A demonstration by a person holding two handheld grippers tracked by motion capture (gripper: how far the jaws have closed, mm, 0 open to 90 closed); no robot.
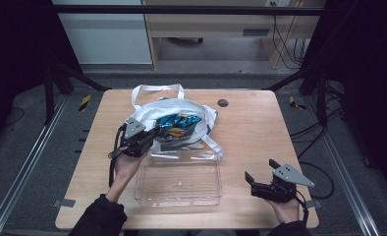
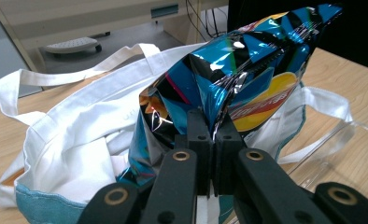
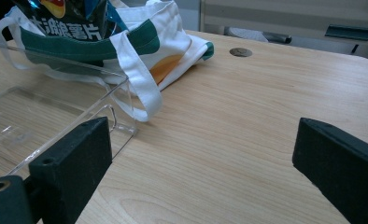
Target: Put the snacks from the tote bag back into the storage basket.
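A shiny blue chip bag [image 1: 178, 124] [image 2: 247, 74] sticks out of a white tote bag [image 1: 147, 110] [image 2: 93, 135] lying on the wooden table. My left gripper [image 1: 153, 132] [image 2: 214, 133] is shut on a fold of the chip bag at the tote's mouth, the foil pinched between its black pads. Just in front of the tote sits a clear plastic tray [image 1: 179, 182] [image 3: 51, 116], with nothing in it. My right gripper [image 1: 261, 171] [image 3: 203, 154] rests near the table's front right corner, open wide, nothing between its jaws.
The tote's white straps [image 1: 157, 89] [image 3: 138, 84] trail behind the bag and over the tray's far corner. A round cable hole [image 1: 223, 103] [image 3: 241, 52] lies in the tabletop behind the tote. Bare wood [image 1: 260, 132] spreads to the right.
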